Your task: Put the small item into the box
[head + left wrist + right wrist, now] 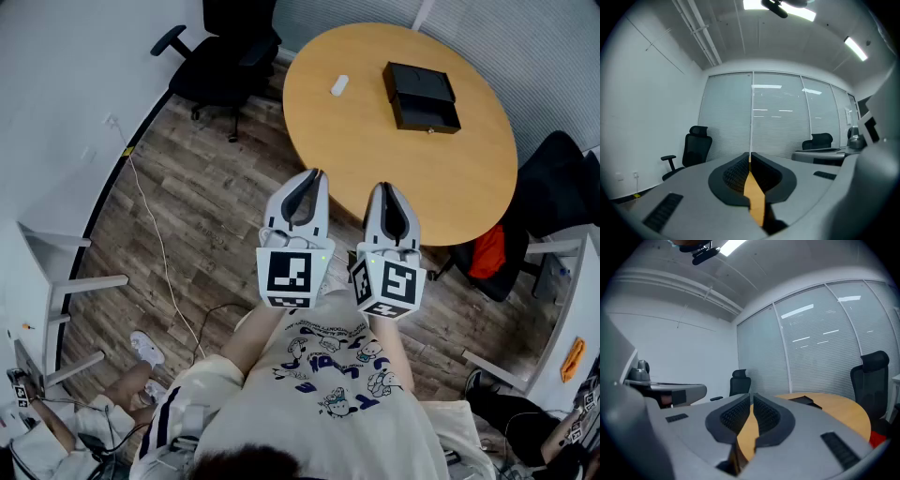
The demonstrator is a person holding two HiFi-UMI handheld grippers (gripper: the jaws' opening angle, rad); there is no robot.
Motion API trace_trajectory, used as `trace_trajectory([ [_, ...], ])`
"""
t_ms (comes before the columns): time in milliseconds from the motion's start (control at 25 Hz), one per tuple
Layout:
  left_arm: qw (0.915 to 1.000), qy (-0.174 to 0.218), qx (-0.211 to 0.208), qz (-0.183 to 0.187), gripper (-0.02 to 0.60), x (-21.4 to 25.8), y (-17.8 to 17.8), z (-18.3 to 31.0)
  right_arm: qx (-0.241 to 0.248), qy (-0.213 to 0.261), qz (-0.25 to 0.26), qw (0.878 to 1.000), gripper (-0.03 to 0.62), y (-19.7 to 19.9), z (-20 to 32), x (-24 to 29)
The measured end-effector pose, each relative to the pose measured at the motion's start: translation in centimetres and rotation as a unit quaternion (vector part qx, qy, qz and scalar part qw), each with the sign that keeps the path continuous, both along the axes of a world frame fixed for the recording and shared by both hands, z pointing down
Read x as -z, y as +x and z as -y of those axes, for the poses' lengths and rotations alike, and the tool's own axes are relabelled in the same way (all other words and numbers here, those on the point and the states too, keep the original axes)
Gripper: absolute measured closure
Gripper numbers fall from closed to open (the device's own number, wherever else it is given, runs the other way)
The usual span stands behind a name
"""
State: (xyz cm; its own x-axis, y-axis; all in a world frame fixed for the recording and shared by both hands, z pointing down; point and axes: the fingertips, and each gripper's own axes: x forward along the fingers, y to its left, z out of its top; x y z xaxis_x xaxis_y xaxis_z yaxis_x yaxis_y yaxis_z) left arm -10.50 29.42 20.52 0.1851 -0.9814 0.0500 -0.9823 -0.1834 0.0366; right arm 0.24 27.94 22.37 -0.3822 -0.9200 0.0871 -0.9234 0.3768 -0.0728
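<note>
The small item [339, 85], a white rounded piece, lay on the round wooden surface [394, 178], well ahead of the left gripper [314, 174] and slightly to its right. It sat far from both grippers and to the left of the black box [422, 96], with bare wood between the two. It looked light and probably rigid, with a smooth, maybe slippery shell. The sensible hold would be across its narrow width, low, near its middle, with a gentle squeeze so it did not squirt out. What it was made of was too small to tell.

The box stood well ahead of the right gripper [386, 187], slightly to its right.

Both grippers were held level, side by side, at the near edge of the surface and touching nothing. The jaws of each were closed together and empty. A black office chair [225, 52] stood far ahead of the left gripper, off to the left.
</note>
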Motion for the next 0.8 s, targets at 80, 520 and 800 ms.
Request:
trace_trajectory([
  [80, 1.0, 0.001, 0.0, 0.001, 0.555, 0.0, 0.1, 0.3, -0.001, 0.003, -0.002, 1.0, 0.553, 0.1, 0.3, 0.1],
  [520, 1.0, -0.003, 0.001, -0.001, 0.555, -0.5, 0.8, 0.4, -0.002, 0.002, -0.002, 1.0, 0.553, 1.2, 0.5, -0.3],
  [800, 0.9999, -0.007, 0.01, -0.003, 0.555, -1.0, 1.5, 0.8, 0.004, -0.006, 0.003, 1.0, 0.551, 2.2, 0.9, -0.9],
])
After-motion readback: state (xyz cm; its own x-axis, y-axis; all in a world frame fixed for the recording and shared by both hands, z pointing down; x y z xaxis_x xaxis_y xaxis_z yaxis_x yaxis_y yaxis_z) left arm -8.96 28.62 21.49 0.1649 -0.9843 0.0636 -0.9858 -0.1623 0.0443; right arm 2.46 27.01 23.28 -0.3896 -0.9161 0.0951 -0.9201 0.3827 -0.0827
